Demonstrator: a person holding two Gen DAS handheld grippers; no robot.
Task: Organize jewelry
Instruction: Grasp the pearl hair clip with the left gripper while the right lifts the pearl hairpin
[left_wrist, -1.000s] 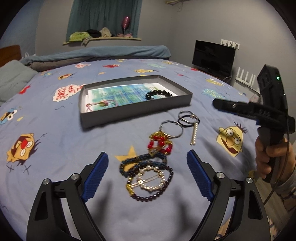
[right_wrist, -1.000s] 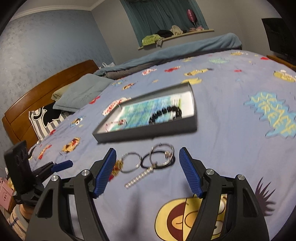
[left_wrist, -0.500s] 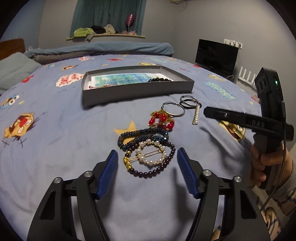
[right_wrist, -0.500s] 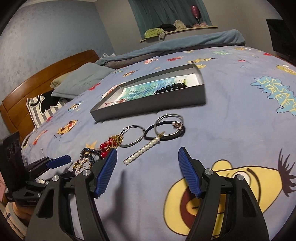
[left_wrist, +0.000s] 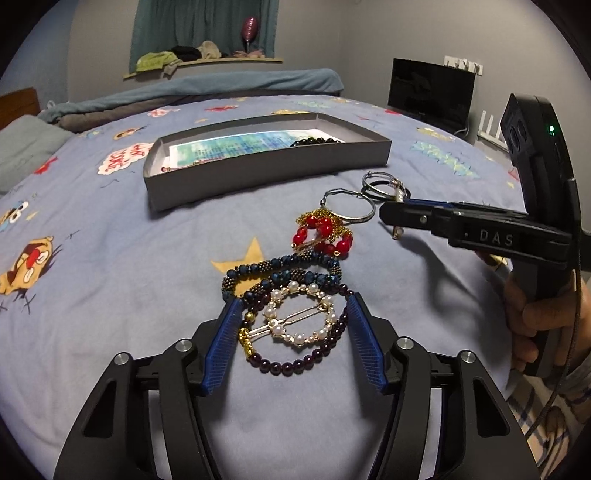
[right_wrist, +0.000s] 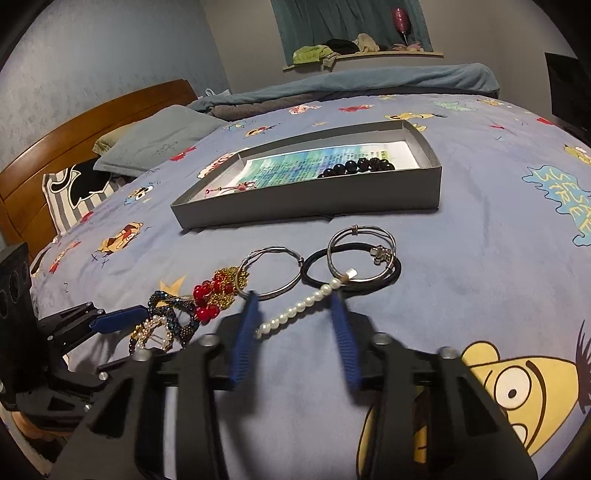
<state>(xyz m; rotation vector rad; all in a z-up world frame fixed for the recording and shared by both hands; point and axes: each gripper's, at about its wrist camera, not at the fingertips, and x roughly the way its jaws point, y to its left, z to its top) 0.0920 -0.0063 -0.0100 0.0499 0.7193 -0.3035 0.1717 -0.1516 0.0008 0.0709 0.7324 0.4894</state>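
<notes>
My left gripper (left_wrist: 293, 306) is open, low over the bed, its blue pads on either side of a pearl hair clip (left_wrist: 299, 317) lying on a dark purple bead bracelet (left_wrist: 295, 363). Beyond lie a blue bead bracelet (left_wrist: 280, 273), a red and gold piece (left_wrist: 321, 232) and a silver hoop (left_wrist: 349, 206). My right gripper (right_wrist: 295, 306) is open, its pads on either side of a pearl strand (right_wrist: 295, 312). Past it lie a black hair tie (right_wrist: 351, 267) and a silver bangle (right_wrist: 360, 254). A grey box (right_wrist: 306, 203) holds a black bead bracelet (right_wrist: 356, 166).
The bed has a blue cartoon-print sheet (left_wrist: 92, 258). Pillows (right_wrist: 147, 144) and a wooden headboard (right_wrist: 92, 122) lie to the left in the right wrist view. A dark monitor (left_wrist: 430, 92) stands beyond the bed. The right gripper (left_wrist: 476, 229) shows in the left wrist view.
Both grippers have moved down and forward and narrowed. The left one now brackets the pearl clip and purple bracelet; the right one brackets the pearl strand.
</notes>
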